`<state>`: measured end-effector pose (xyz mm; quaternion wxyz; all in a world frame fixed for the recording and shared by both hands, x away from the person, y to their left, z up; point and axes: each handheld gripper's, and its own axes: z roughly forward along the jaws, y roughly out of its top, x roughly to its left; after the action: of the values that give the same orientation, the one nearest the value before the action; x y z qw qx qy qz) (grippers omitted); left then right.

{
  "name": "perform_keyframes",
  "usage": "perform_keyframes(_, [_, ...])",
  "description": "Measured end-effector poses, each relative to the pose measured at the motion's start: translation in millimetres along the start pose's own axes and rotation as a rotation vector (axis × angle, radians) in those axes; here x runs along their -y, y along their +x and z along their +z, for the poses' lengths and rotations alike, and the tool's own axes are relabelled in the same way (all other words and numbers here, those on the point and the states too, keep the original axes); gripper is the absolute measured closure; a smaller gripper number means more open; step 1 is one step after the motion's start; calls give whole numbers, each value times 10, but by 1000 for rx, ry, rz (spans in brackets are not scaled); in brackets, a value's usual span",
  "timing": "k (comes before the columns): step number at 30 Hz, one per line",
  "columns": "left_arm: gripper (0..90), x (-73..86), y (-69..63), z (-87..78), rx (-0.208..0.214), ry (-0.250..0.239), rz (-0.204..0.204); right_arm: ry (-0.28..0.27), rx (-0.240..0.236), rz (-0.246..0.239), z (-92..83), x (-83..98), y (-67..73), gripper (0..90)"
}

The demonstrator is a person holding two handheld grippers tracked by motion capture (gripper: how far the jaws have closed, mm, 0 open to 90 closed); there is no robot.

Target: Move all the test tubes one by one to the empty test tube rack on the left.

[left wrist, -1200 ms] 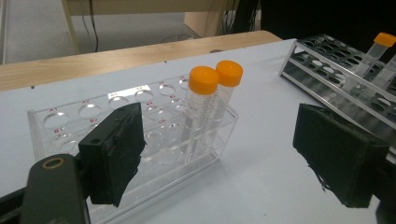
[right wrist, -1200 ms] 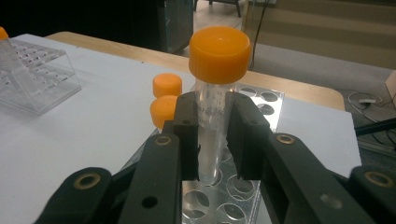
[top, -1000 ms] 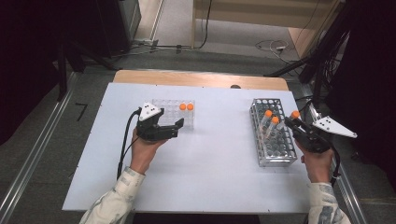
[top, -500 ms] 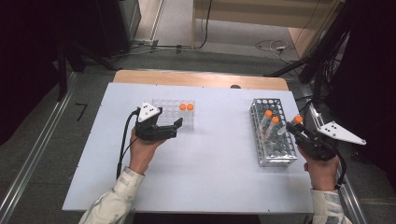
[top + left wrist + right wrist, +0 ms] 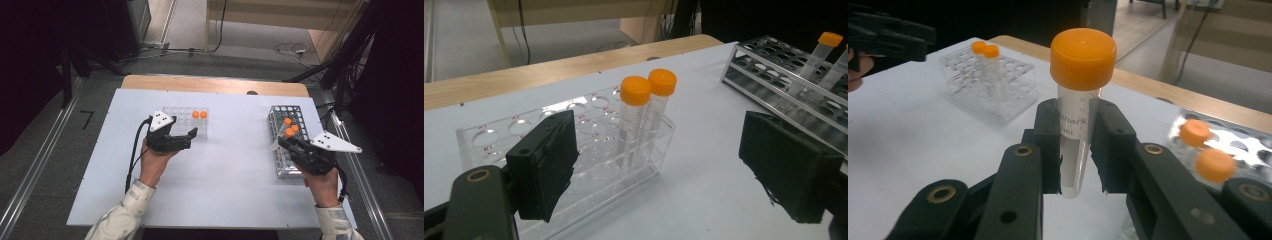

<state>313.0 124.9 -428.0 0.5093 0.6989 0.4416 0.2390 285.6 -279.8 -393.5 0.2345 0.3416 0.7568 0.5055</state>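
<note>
My right gripper (image 5: 1078, 150) is shut on a clear tube with an orange cap (image 5: 1082, 60) and holds it upright. In the high view this held tube (image 5: 289, 133) hangs over the metal wire rack (image 5: 280, 165), just ahead of the right gripper (image 5: 283, 142). Two more orange-capped tubes (image 5: 287, 121) stand in that rack's far half. My left gripper (image 5: 189, 138) is open and holds nothing, beside a clear plastic rack (image 5: 180, 116). Its pads (image 5: 544, 165) stand wide apart in front of that rack (image 5: 644, 175), which holds two orange-capped tubes (image 5: 636, 120) side by side.
Both racks rest on a white board (image 5: 225, 190) laid over a wooden tabletop (image 5: 210, 85). The board has a wide bare stretch between the racks. Cables trail on the floor behind, and metal rails run along both sides.
My right gripper has carried the tube leftward from beside the metal rack's right edge to above the rack. The left gripper has stayed in place.
</note>
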Motion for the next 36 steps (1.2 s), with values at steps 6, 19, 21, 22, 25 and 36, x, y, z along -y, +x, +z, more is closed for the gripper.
perform_keyframes(6, [160,-4,-1,-12,1,-6,-7,32,-47,-26,220,-8,169,723])
perform_keyframes(19, [173,-14,-47,-21,20,-11,-1,87,-109,-57,589,53,402,723])
perform_keyframes(21, [173,-17,-55,-20,22,-13,-5,84,-113,-69,638,31,440,723])
perform_keyframes(22, [173,-19,-57,-20,25,-14,-2,86,-115,-70,663,19,457,723])
perform_keyframes(25, [180,-20,-68,-18,35,-13,2,90,-117,-70,737,-14,501,723])
perform_keyframes(36, [218,-36,-150,-31,61,-17,13,118,-130,-75,1018,-47,634,723])
